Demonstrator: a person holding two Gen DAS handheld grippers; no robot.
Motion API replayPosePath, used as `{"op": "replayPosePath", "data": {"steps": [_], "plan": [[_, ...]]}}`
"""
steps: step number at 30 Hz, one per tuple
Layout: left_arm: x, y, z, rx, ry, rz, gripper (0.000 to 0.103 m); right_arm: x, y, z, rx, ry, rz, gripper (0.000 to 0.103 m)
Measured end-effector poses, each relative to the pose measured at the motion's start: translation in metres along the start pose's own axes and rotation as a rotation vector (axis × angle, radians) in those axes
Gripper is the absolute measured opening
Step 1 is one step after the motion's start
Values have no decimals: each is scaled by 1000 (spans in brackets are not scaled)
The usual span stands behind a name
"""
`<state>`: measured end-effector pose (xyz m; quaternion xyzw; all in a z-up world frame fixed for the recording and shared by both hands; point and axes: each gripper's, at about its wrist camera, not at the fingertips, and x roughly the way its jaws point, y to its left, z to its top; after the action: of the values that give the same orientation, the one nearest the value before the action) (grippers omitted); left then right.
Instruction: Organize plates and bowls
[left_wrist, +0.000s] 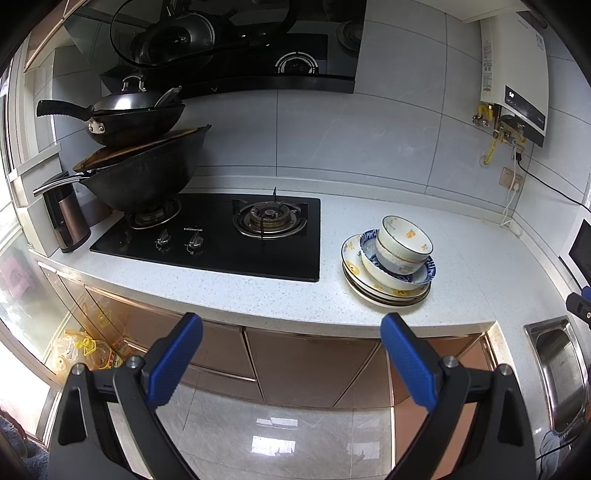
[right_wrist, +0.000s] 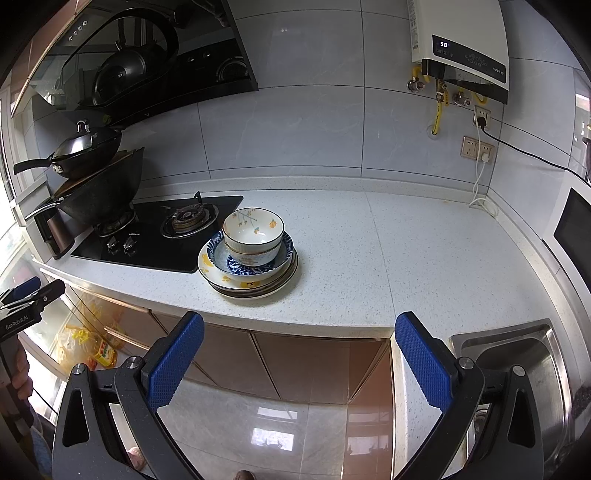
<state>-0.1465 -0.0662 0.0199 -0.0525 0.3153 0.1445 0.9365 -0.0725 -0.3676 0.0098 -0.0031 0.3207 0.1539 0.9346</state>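
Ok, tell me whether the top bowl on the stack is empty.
Empty: the right wrist view shows the top bowl's bare white inside, sitting upright on the stack.

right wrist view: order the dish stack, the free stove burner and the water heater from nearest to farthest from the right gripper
From the open right gripper:
1. dish stack, on the counter just ahead, slightly left.
2. free stove burner, behind the stack, further left.
3. water heater, high on the back wall, to the right.

Home kitchen, gas hob (left_wrist: 221, 236), woks (left_wrist: 140, 177), steel sink (right_wrist: 517, 369)
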Motion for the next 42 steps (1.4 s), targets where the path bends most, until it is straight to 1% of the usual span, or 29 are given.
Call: {"op": "replayPosePath", "data": {"steps": [4, 15, 27, 30, 33, 35, 38, 42], "plan": [[-1, 0, 1, 0, -8, 2, 98, -3, 1, 1, -3, -2, 0, 102], [-3, 1, 6, 14, -44, 43, 98, 0, 9, 7, -25, -6, 10, 102], [-1, 4, 7, 9, -35, 37, 98, 3, 13, 8, -30, -4, 8, 102], [-1, 3, 7, 13, -39, 49, 98, 3, 12, 8, -29, 0, 11, 102], [-1, 3, 6, 8, -38, 45, 98, 3, 12, 8, -35, 0, 10, 102], [-1, 3, 5, 11, -42, 57, 98, 4, 12, 7, -33, 2, 11, 102], [-2, 6, 5, -3, -39, 48, 98, 5, 11, 7, -34, 5, 10, 102], [-2, 9, 4, -15, -42, 55, 98, 6, 11, 6, -38, 6, 10, 102]]}}
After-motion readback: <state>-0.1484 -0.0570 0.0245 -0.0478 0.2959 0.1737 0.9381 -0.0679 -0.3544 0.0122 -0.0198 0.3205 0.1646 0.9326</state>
